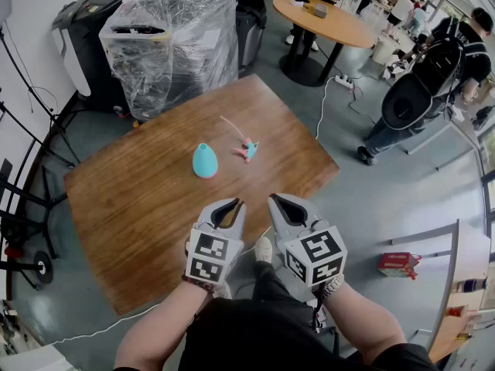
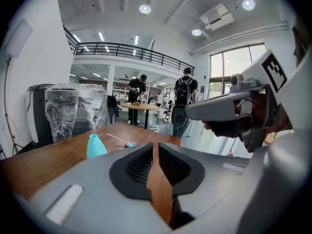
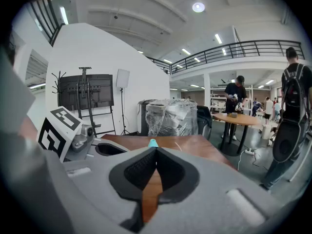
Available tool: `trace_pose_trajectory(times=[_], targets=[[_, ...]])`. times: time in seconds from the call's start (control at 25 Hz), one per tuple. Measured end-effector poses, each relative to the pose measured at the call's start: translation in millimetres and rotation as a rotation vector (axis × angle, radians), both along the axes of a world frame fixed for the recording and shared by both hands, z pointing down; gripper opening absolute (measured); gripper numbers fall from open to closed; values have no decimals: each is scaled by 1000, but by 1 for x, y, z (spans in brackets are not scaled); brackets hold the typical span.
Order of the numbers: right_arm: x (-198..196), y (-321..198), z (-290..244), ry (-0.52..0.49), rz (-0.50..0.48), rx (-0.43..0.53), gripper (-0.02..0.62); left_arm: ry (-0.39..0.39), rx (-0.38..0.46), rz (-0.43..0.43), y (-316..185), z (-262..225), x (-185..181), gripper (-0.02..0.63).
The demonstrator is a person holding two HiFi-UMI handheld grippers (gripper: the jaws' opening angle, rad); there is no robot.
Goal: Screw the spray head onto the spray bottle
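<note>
Both grippers sit side by side at bottom centre of the head view, forearms entering from the bottom edge, noses tilted slightly down at the wooden table's [image 1: 139,199] near edge. Left gripper [image 1: 234,204] jaws are all but together and right gripper [image 1: 273,200] jaws are fully together, neither holding anything. Teal spray bottle [image 1: 204,161] stands mid-table at frame centre, and the spray head [image 1: 248,148] lies just to its right, apart from it.

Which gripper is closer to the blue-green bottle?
Left. The left gripper is short of the teal teardrop-shaped plastic bottle, slightly to its right; the right gripper is farther right.
</note>
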State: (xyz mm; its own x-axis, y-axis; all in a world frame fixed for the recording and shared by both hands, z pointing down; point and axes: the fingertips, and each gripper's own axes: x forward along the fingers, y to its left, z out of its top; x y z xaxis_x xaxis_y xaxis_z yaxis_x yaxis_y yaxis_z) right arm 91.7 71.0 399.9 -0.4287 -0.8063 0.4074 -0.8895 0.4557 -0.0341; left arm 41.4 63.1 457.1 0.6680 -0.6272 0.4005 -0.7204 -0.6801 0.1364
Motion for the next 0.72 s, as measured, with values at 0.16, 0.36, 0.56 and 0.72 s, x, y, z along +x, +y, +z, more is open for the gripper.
trace_pose_trajectory(times=[0.16,0.36,0.56,0.72], targets=[[18,-33,13,-6,-31,-20,-8,-25,-22,-27,-36,18,17,55],[38,-68,35,-5,-111,-67,-8,-84,-74,-76,-74,48,38,75],[61,-99,53,-5,-191,-104,-8,-161,-126,-122,-111,85,57,85],[78,-115,65,-3,-244,-128,-8,-234,-180,-139,-129,119,67,97]])
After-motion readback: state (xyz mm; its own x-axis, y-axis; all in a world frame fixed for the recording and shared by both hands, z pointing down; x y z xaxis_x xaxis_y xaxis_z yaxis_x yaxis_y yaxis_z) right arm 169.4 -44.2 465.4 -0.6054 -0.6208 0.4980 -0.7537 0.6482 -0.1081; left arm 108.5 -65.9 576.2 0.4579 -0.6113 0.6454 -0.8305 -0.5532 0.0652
